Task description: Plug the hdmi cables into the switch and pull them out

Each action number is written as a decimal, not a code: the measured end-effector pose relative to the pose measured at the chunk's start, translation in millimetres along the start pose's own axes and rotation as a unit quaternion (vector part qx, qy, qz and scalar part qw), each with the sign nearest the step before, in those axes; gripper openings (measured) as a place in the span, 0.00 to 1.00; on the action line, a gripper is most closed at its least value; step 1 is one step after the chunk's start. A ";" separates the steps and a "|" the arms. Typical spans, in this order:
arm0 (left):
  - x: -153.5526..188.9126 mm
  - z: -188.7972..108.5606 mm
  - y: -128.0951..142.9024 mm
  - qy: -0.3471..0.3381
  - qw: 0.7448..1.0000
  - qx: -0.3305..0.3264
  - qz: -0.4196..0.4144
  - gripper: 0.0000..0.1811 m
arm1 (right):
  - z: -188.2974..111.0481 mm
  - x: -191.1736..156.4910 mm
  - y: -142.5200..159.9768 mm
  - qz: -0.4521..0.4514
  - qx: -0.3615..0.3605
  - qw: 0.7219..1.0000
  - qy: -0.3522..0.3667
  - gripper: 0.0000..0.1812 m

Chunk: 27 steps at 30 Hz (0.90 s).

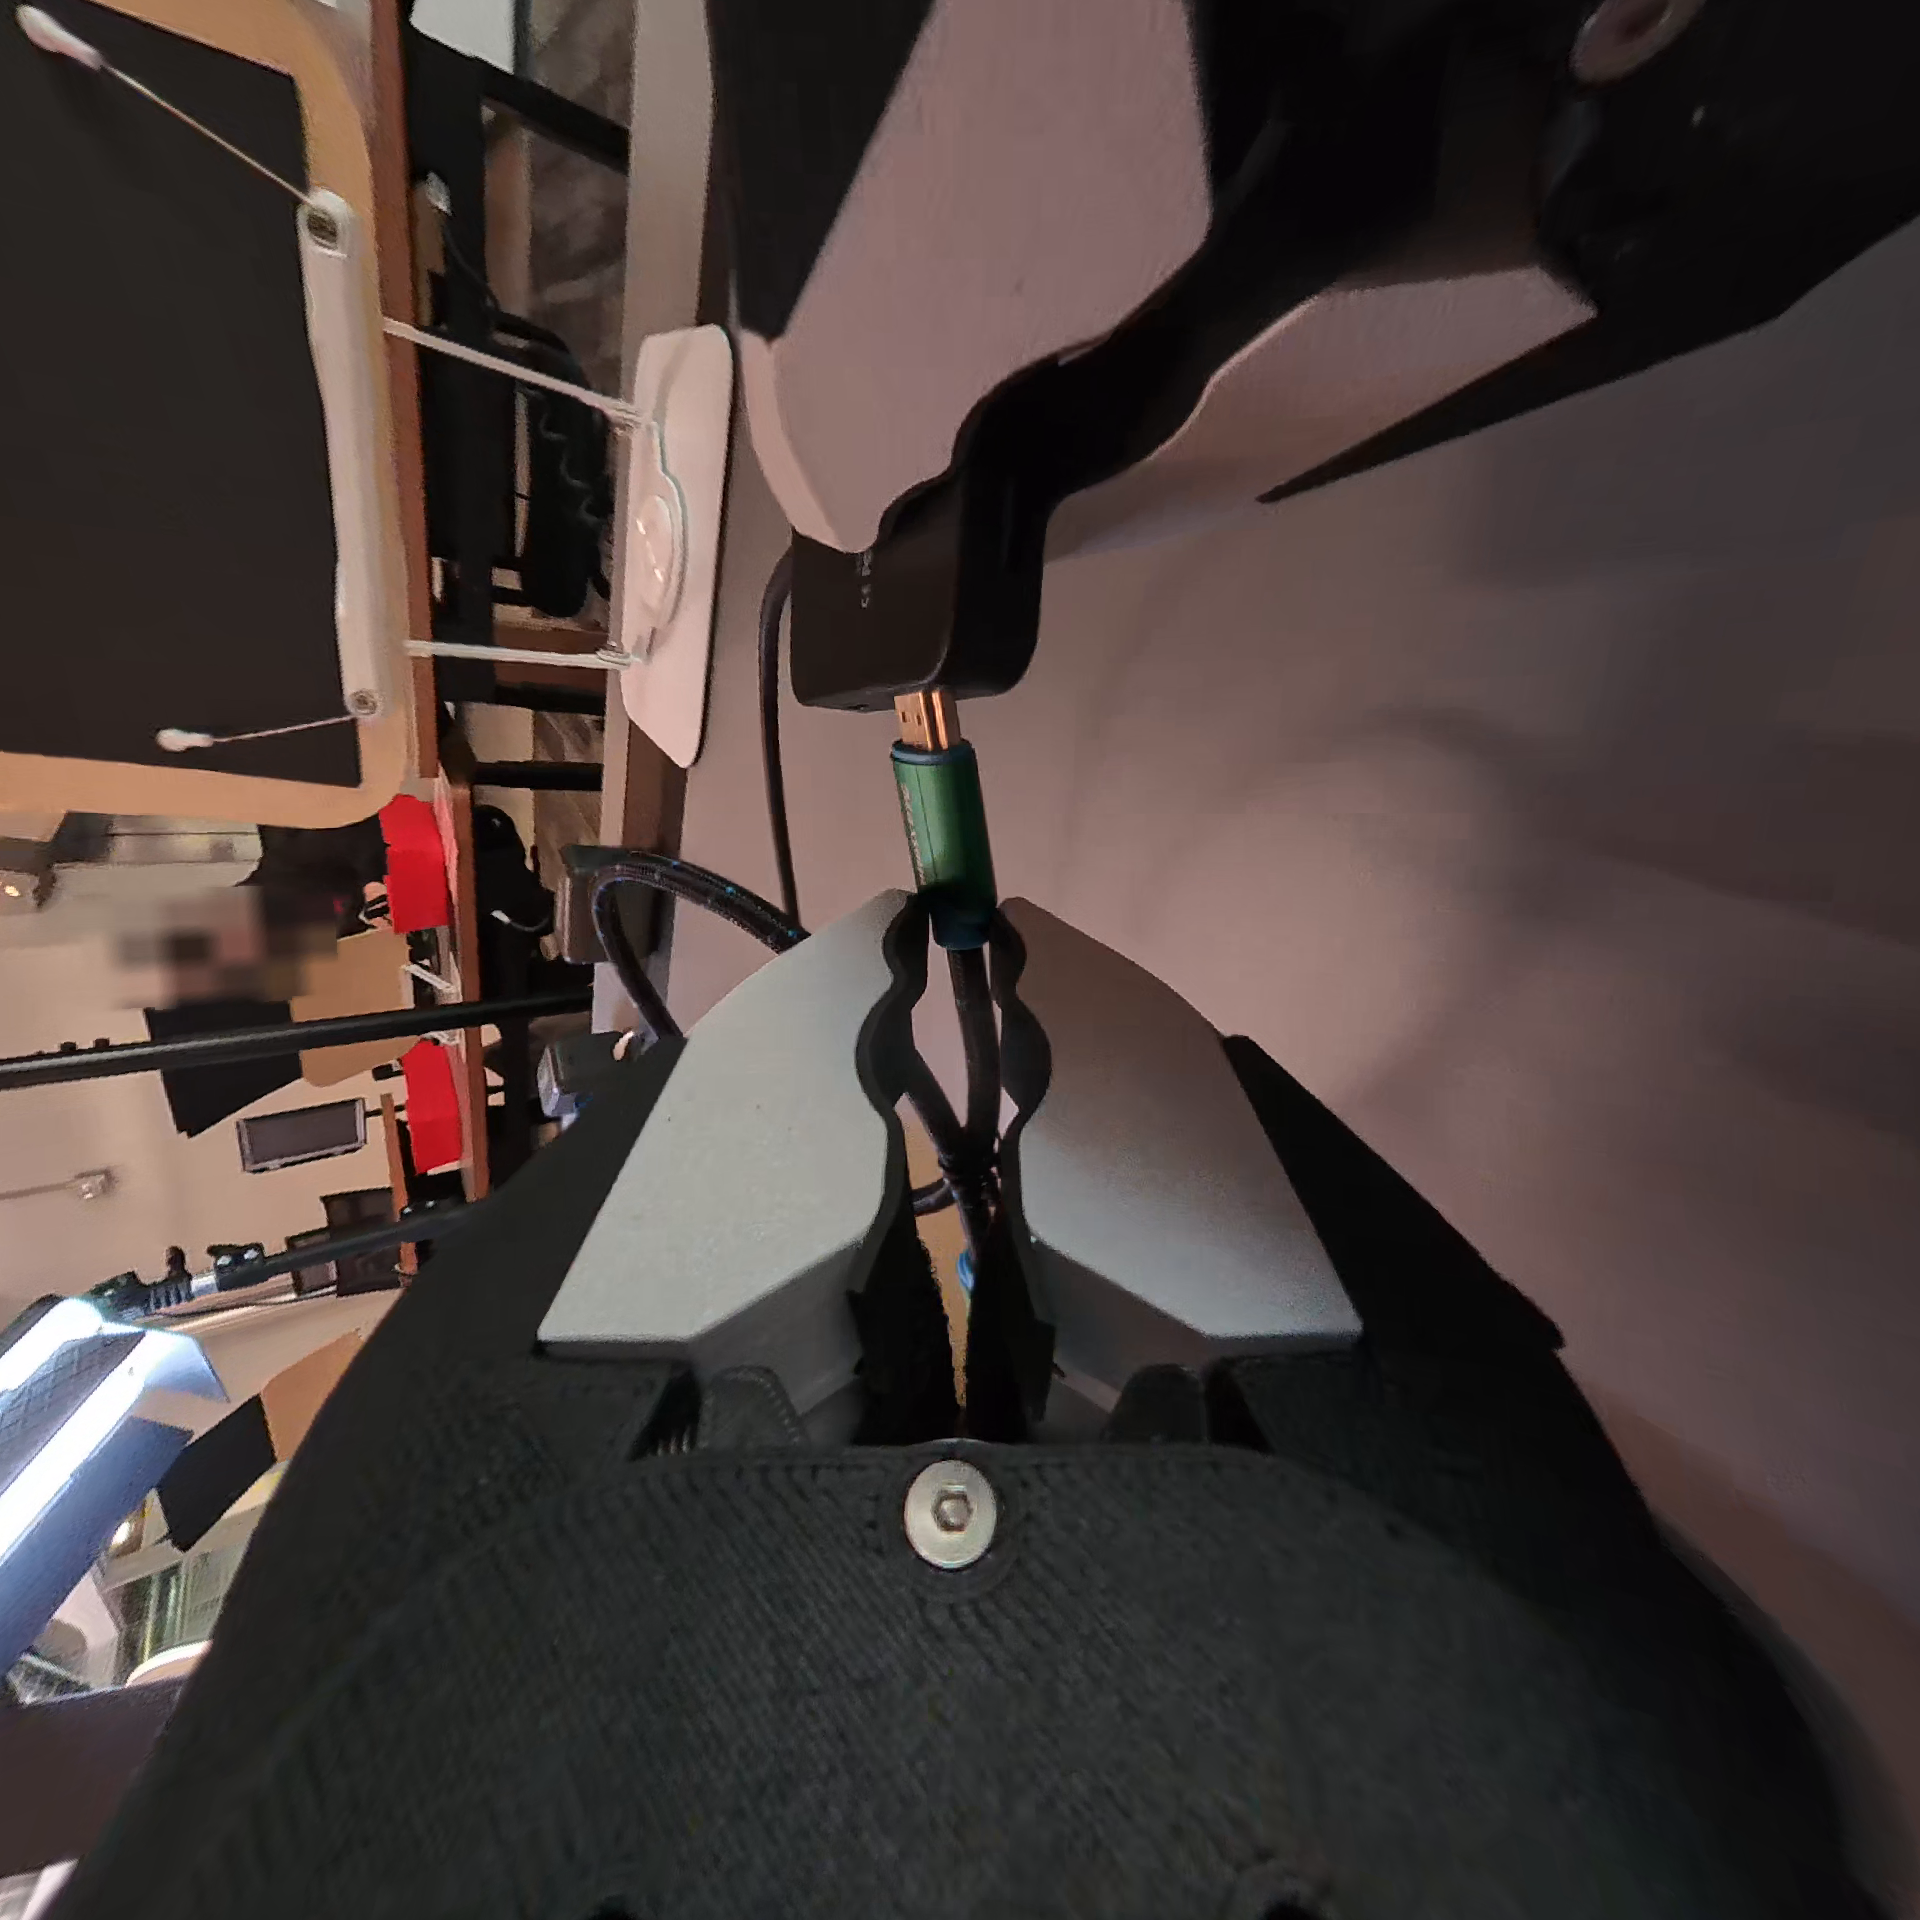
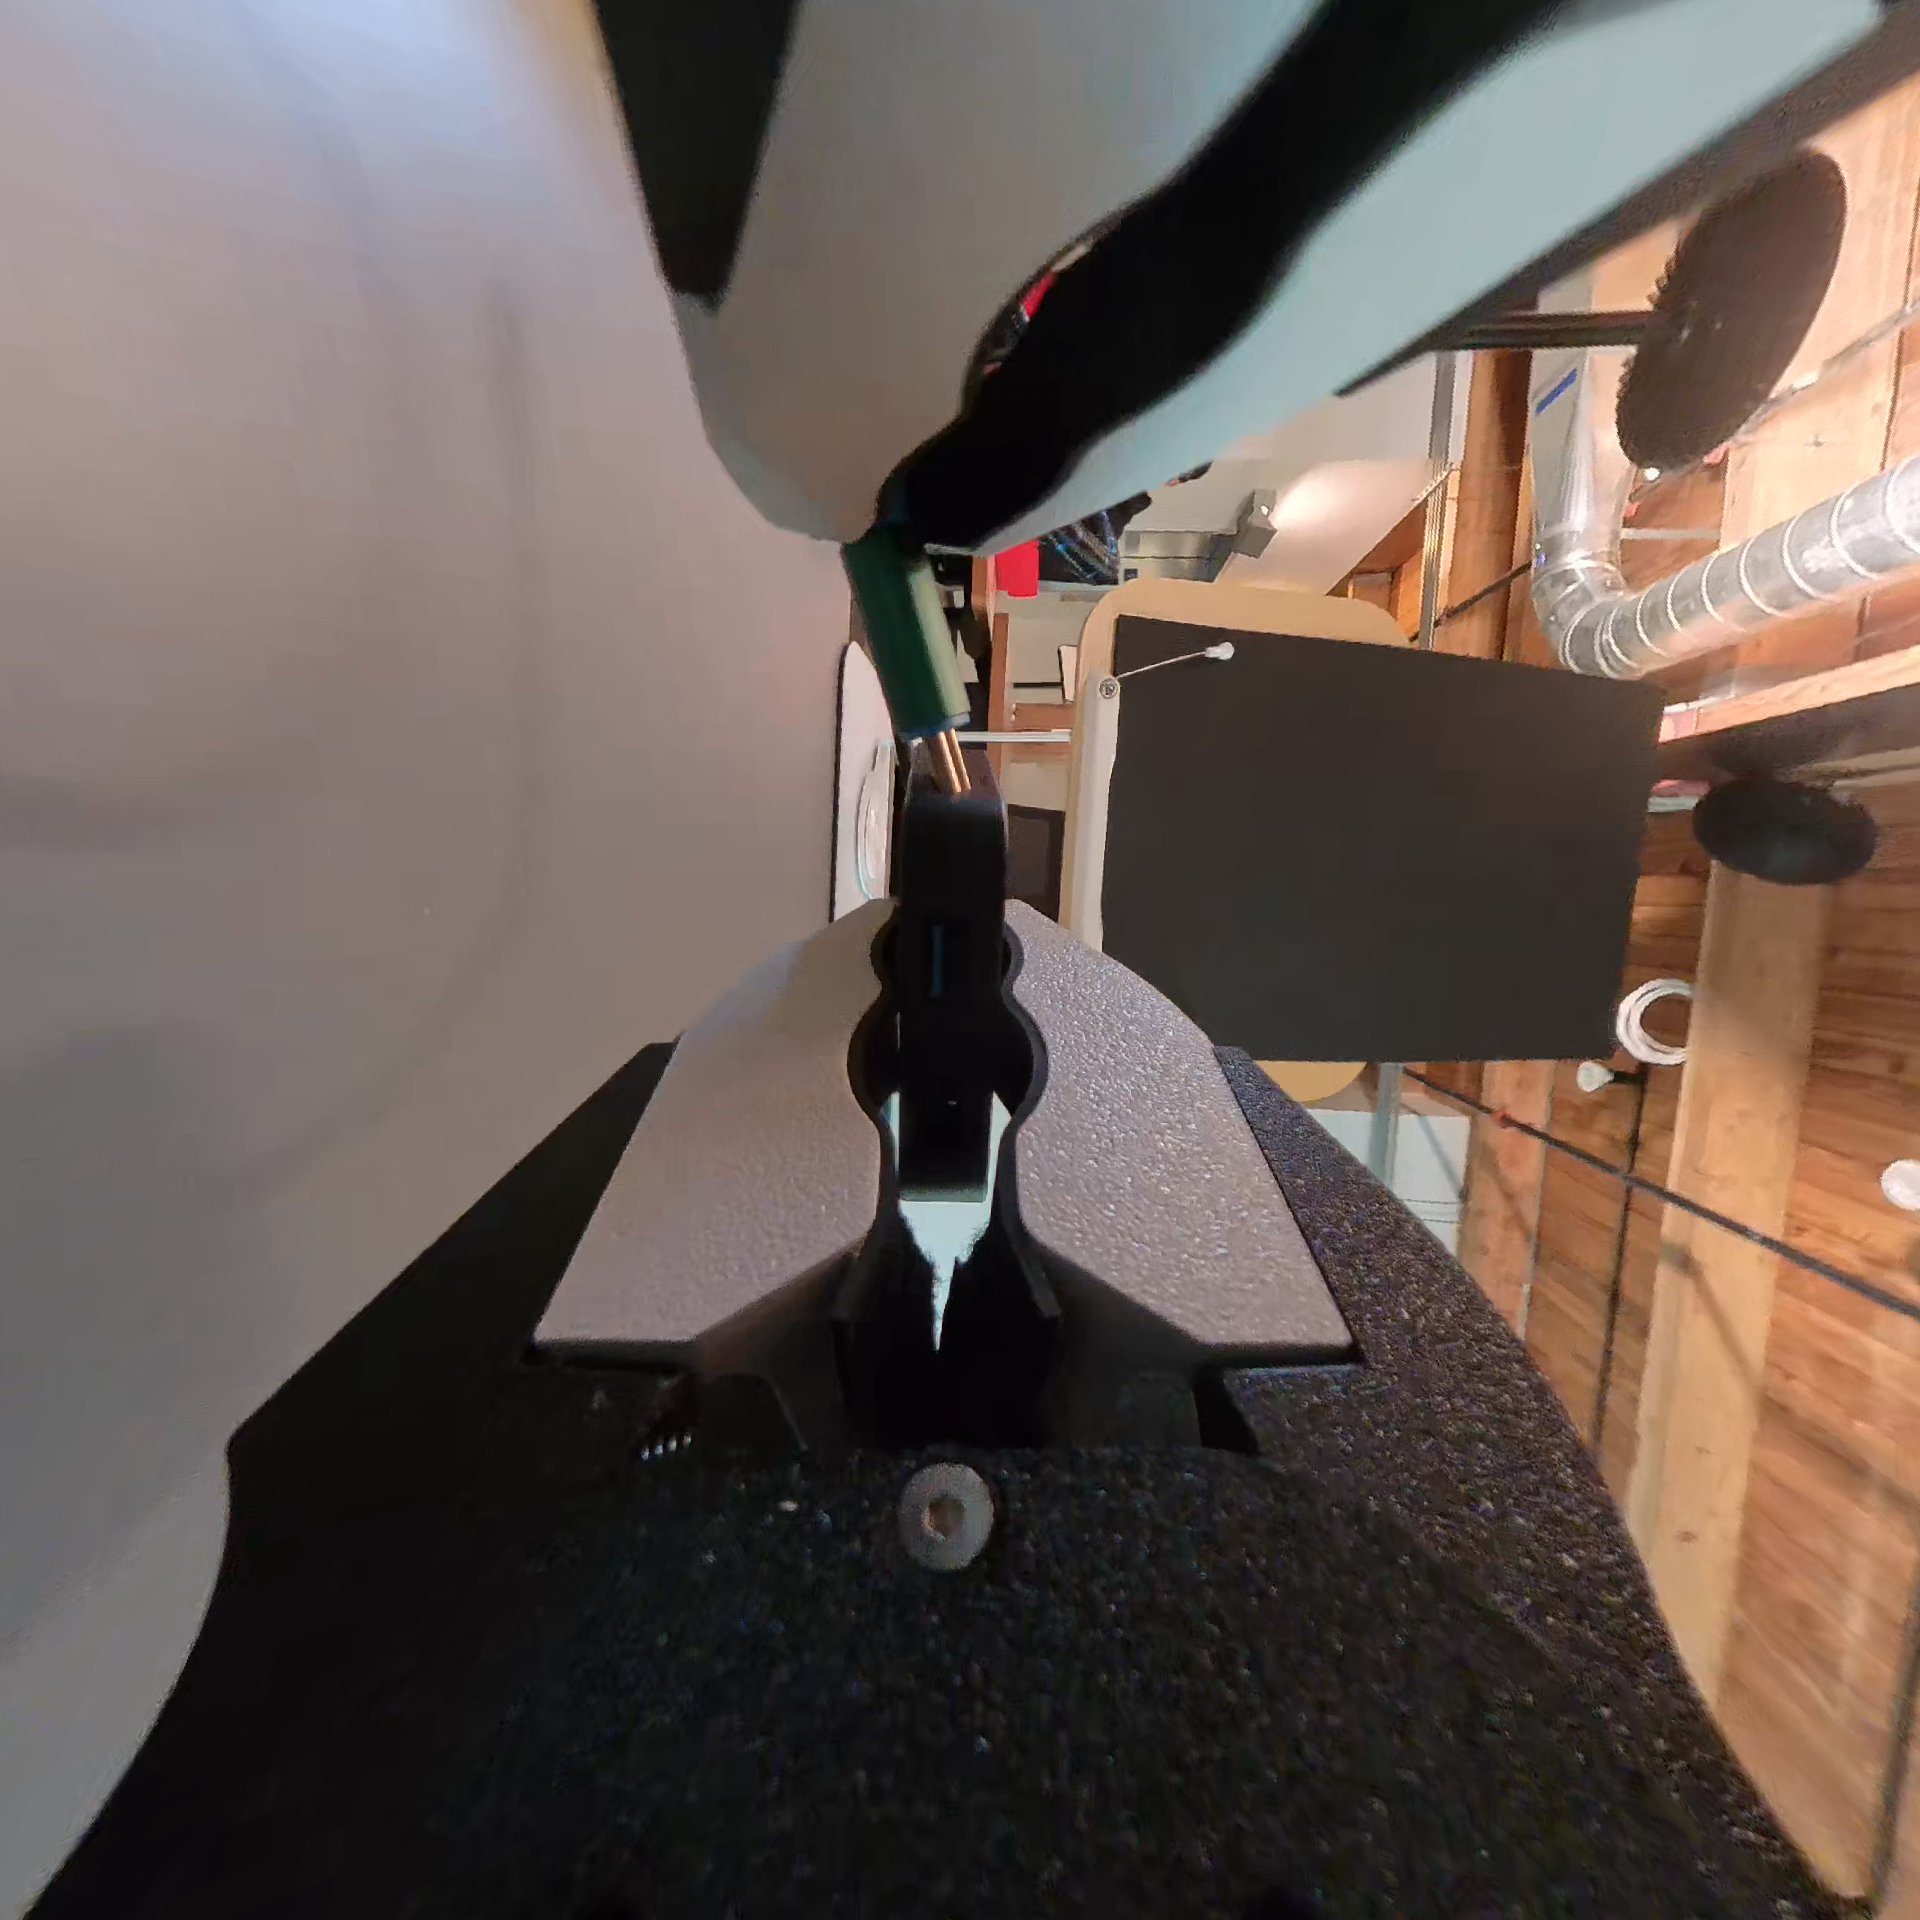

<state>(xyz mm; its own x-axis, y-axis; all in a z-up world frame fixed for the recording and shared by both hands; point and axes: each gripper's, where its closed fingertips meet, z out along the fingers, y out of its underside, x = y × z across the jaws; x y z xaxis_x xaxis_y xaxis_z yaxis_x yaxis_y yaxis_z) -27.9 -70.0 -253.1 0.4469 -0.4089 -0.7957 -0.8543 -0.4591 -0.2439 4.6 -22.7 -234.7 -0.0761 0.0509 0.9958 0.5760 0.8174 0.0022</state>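
My left gripper (image 1: 956,920) is shut on a green HDMI plug (image 1: 940,826) at its cable end. The plug's gold tip (image 1: 928,717) stands at a port of the black switch (image 1: 904,613), partly inside it. My right gripper (image 2: 943,935) is shut on the black switch (image 2: 951,883) and holds it from the far side. In the right wrist view the green plug (image 2: 912,644) meets the switch's top edge at a slant, held by the left gripper (image 2: 935,499). The right gripper (image 1: 935,488) shows above the switch in the left wrist view.
A second braided black HDMI cable (image 1: 665,914) lies on the pale table (image 1: 1403,831) to the left. The switch's own black lead (image 1: 774,748) runs down beside it. A white pad (image 1: 675,540) lies at the table edge. A black board (image 2: 1371,852) stands behind.
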 end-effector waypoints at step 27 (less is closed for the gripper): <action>14.9 10.8 7.2 0.029 0.997 -0.028 0.060 0.05 | 8.0 -37.2 -2.8 -0.062 0.008 0.996 -0.056 0.07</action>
<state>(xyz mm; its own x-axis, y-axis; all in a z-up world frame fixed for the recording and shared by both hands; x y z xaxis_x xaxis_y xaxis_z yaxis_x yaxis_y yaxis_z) -30.3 -70.8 -272.7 0.3594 -0.5079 -0.7829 -0.8867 -0.4473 -0.1169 -0.7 -22.2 -272.5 -0.2367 0.0116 0.9715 0.5433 0.8305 0.1225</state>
